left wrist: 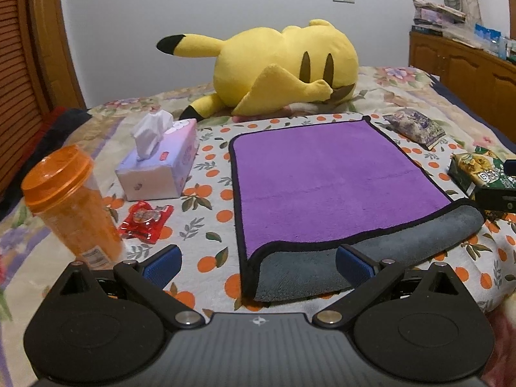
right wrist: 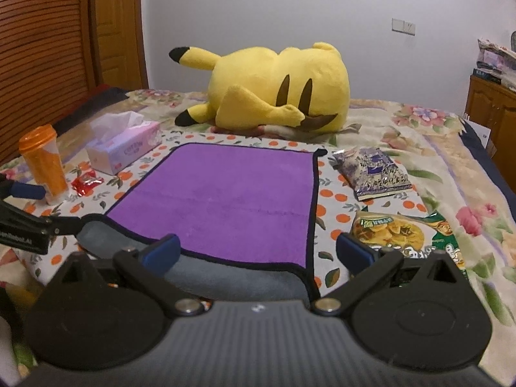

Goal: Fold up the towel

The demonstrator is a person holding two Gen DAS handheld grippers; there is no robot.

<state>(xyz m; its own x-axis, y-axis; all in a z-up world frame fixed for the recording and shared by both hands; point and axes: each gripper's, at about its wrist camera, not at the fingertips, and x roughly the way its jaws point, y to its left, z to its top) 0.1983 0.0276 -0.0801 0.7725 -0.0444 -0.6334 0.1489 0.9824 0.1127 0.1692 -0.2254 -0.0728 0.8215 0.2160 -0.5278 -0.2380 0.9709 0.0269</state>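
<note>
A purple towel (left wrist: 325, 180) with black trim lies on the orange-print cloth on the bed; its near edge is turned so the grey underside (left wrist: 322, 267) shows. It also shows in the right wrist view (right wrist: 225, 200). My left gripper (left wrist: 258, 266) is open at the towel's near left corner, one blue pad on each side of it. My right gripper (right wrist: 258, 251) is open at the near right corner, its jaws wide apart over the grey fold (right wrist: 238, 277). Each gripper shows at the edge of the other's view.
A yellow plush toy (left wrist: 277, 67) lies behind the towel. A tissue box (left wrist: 161, 164), an orange bottle (left wrist: 67, 203) and a red packet (left wrist: 145, 221) are on the left. Snack bags (right wrist: 374, 171) (right wrist: 403, 229) lie on the right. A wooden cabinet (left wrist: 467, 71) stands far right.
</note>
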